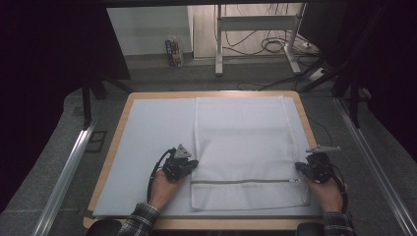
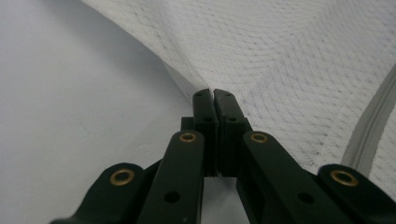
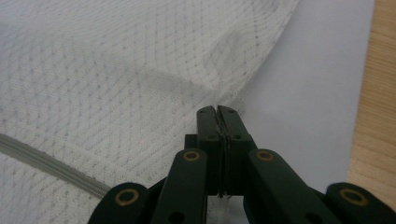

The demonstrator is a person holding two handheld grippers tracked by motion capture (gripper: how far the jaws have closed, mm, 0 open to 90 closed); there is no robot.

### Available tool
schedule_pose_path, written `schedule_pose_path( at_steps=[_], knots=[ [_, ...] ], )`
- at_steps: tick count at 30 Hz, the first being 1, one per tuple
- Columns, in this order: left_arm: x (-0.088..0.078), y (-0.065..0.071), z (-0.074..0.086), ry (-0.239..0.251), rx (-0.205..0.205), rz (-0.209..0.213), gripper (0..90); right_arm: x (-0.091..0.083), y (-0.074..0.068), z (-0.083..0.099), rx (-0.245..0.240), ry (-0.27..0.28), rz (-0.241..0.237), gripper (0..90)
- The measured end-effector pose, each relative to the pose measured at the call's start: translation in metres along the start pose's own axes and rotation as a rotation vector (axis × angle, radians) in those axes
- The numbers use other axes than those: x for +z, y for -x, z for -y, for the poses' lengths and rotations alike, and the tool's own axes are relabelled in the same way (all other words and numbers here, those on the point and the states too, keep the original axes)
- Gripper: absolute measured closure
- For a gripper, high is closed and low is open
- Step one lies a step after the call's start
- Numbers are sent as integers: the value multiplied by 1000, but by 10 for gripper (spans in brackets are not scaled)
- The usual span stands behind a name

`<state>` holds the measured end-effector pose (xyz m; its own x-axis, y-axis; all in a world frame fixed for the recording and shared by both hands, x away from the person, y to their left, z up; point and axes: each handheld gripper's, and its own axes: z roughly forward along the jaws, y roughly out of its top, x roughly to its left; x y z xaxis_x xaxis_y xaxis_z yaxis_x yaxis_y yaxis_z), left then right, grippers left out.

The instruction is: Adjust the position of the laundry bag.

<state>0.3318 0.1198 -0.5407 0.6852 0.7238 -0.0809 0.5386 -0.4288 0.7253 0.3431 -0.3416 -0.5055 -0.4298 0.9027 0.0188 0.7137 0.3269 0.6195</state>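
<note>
- High view: the left gripper (image 1: pixel 191 166) is pinching the left edge of the white mesh bag (image 1: pixel 246 147), jaws pressed together on the fabric.
- Bag is lying flat on the pale mat (image 1: pixel 147 142), stretching between both claws.
- The right gripper (image 1: pixel 301 169) is clamping the bag's right edge, zipper (image 1: pixel 243 181) running just below both claws.

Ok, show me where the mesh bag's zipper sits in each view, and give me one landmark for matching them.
High view: the zipper runs level across the near part of the white mesh bag, between the left gripper and the right gripper.
Left gripper view: a grey band at the right edge, slanting upward.
Right gripper view: a grey band at lower left.
Shared landmark: the pale sheet under the bag.
</note>
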Motion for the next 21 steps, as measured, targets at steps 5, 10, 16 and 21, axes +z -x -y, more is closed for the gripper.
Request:
schedule_pose_path(
  at_steps=[5, 10, 16, 21],
  knots=[
    [-7, -9, 2, -24, -38, 9, 886, -1, -10, -2, -54, 7, -21, 870],
    [-14, -12, 5, -47, -47, 6, 883, 0, -22, -5, -96, 8, -45, 870],
    [-29, -18, 10, -66, -52, 4, 884, 2, -35, -8, -140, -1, -56, 871],
    [-42, -26, 17, -92, -38, -17, 883, 4, -49, -11, -178, -2, -87, 871]
  ],
)
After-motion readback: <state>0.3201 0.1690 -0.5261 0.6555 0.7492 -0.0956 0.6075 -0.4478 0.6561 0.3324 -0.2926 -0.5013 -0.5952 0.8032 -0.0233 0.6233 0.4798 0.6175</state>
